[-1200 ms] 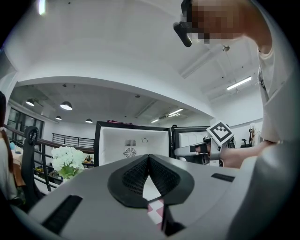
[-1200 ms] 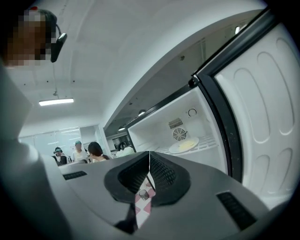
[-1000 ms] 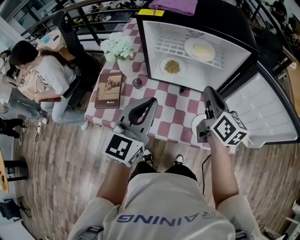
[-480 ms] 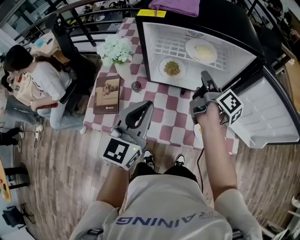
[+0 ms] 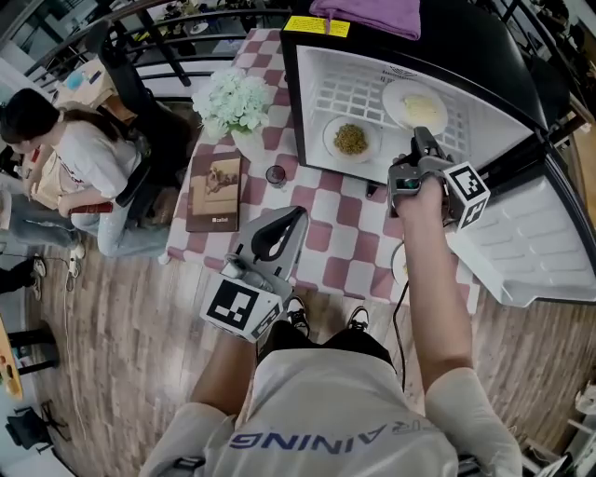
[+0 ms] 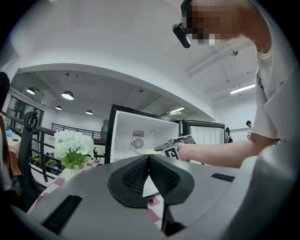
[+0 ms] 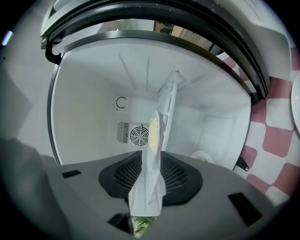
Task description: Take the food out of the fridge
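A: The food?
B: Two plates [image 5: 351, 139] [image 5: 416, 102] inside the open fridge [image 5: 321, 74], on a checked tablecloth [image 5: 345, 252] over wood floor [image 5: 121, 307].
A: Jaws?
B: Left gripper [image 5: 298, 219]'s pressed together; right gripper [image 5: 421, 137]'s, at the fridge mouth, just opened, empty. Yellow label [image 5: 317, 26] unreadable.

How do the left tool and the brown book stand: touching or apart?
Apart. The head view shows a strip of checkered tablecloth between the brown book and the left tool, whose jaws are shut on nothing.

Your fridge [image 5: 480, 116] at upper right is smooth white plastic inside — the checked tablecloth [image 5: 349, 261] is matt cloth, the floor [image 5: 121, 317] wood planks.
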